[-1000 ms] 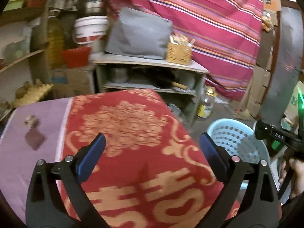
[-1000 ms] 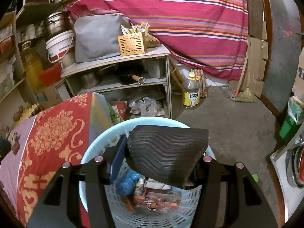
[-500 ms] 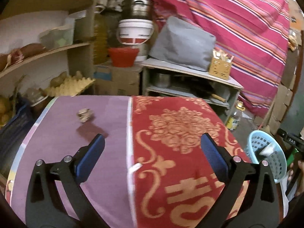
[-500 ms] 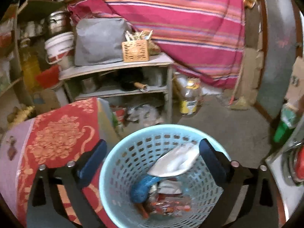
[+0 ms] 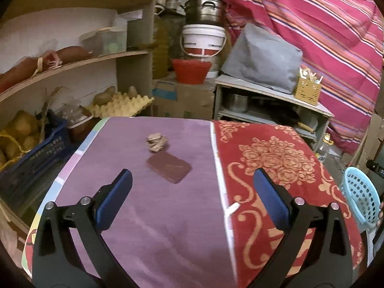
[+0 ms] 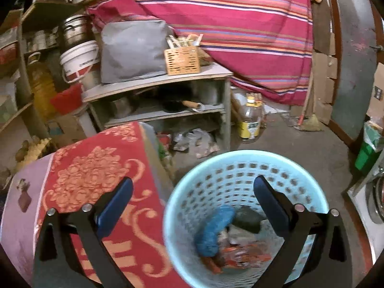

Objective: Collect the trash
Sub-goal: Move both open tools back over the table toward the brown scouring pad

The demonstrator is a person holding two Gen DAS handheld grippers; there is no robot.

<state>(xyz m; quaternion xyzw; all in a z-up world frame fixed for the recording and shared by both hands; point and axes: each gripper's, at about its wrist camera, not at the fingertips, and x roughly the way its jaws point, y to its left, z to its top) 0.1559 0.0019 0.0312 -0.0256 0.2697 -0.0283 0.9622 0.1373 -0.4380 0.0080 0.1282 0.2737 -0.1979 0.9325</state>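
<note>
A crumpled paper ball (image 5: 157, 142) and a flat brown wrapper (image 5: 169, 167) lie touching on the purple half of the bench (image 5: 148, 228), ahead of the wide, empty left claw (image 5: 192, 193). Likely next: reach and pinch one. The right claw (image 6: 193, 200), wide and empty, has just been opening above the blue basket (image 6: 240, 165); its blurred contents are hard to name.

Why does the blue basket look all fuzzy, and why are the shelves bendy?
Right wrist view: the blue basket and the trash inside are smeared by motion blur, while the shelf unit behind stays sharper. Left wrist view: the fisheye lens bows the wooden shelves into curves and darkens the corners; the crumpled paper ball looks crisp.
</note>
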